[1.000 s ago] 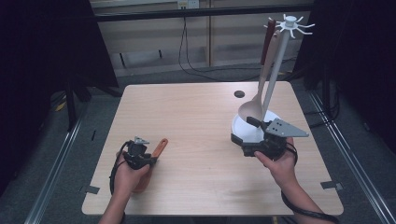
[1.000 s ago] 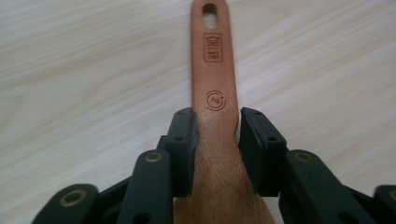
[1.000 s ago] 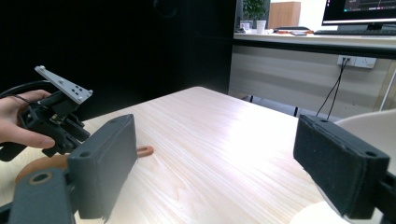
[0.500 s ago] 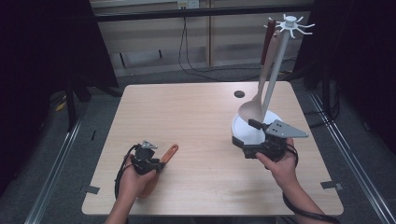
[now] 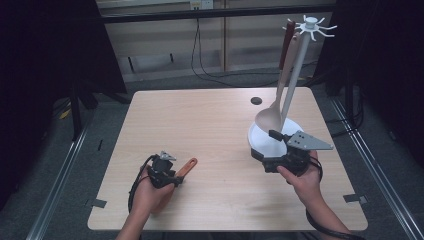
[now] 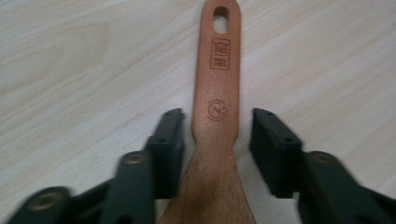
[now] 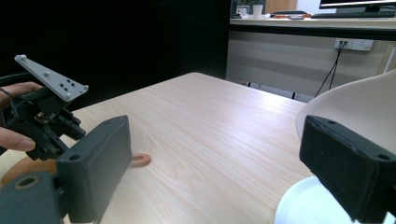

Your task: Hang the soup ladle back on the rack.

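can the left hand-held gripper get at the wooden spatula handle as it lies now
Probably yes. The left hand-held gripper already straddles the wooden spatula, which lies flat on the table. Its jaws have just been opening, with gaps either side of the handle, and nothing else lies near it.

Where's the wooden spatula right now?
The spatula lies flat on the table near its front left in the high view, between the left claw's open jaws, handle pointing toward the white stand.

The left hand-held gripper [image 5: 172, 176] sits further right along the worktop [image 5: 210, 130] than before. Its jaws have just been opening and now stand clear on either side of the wooden spatula [image 6: 215, 93], which lies flat between them.
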`<move>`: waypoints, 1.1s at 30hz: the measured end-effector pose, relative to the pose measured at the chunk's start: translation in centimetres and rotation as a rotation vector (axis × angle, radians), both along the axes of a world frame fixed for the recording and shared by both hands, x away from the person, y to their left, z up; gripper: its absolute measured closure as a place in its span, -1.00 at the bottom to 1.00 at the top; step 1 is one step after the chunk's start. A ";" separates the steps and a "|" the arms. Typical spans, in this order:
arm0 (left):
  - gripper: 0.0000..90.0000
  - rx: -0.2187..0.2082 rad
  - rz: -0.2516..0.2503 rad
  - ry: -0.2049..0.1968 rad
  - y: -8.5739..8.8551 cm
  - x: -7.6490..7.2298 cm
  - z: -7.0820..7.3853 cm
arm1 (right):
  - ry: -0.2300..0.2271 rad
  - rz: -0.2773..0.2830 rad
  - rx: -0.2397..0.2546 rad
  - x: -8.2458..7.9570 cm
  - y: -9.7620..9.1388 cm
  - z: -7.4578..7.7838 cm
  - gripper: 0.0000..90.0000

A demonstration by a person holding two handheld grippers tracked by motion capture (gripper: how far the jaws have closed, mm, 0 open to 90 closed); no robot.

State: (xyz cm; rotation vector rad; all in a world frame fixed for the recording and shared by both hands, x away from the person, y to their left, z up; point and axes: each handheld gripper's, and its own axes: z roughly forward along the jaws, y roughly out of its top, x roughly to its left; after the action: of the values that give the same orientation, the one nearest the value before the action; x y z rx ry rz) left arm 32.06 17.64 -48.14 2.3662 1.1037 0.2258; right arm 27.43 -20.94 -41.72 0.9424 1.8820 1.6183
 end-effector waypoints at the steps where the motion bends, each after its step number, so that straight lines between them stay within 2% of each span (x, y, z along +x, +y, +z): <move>1: 0.10 0.001 -0.004 -0.002 -0.2 0.1 0.0 | 0.000 -0.003 -0.006 -0.1 -0.1 0.0 -0.79; 5: 0.06 0.012 0.001 0.009 -0.9 1.1 0.0 | 0.001 -0.002 -0.002 -0.2 -0.2 0.0 -0.79; 9: 0.00 0.055 -0.015 0.010 -1.8 2.0 0.1 | -0.006 -0.005 0.000 -0.1 -0.3 0.1 -0.79; 12: -0.10 0.066 -0.005 0.029 -2.6 2.6 0.1 | -0.001 -0.003 -0.005 -0.1 -0.3 0.1 -0.79; 14: -0.12 0.070 0.000 0.032 -2.9 3.0 0.1 | -0.001 -0.003 -0.007 -0.2 -0.3 0.1 -0.79; 17: -0.11 0.101 -0.007 0.066 -3.3 3.6 0.4 | -0.003 -0.003 -0.013 -0.4 -0.5 0.1 -0.79; 21: 0.01 0.125 -0.008 0.099 -3.9 3.8 0.7 | -0.008 -0.008 0.008 -0.7 -0.5 0.4 -0.79; 24: 0.10 0.121 0.008 0.099 -4.2 3.8 0.7 | 0.000 0.005 0.001 -0.7 -0.3 0.3 -0.79; 27: 0.39 0.108 -0.017 0.085 -4.3 3.7 0.7 | 0.001 0.016 0.001 -0.6 0.1 0.3 -0.79; 28: 0.43 0.108 -0.017 0.085 -4.3 3.7 0.7 | -0.002 0.021 0.000 -0.5 0.2 0.4 -0.79; 33: 0.46 0.078 -0.017 0.053 -4.0 3.1 0.5 | -0.009 0.032 -0.008 -0.6 0.6 0.5 -0.78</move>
State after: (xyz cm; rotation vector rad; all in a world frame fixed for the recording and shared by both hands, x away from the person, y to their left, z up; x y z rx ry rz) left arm 35.21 13.61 -47.60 2.4625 1.1183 0.2048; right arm 26.88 -20.35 -41.23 0.9048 1.9059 1.6294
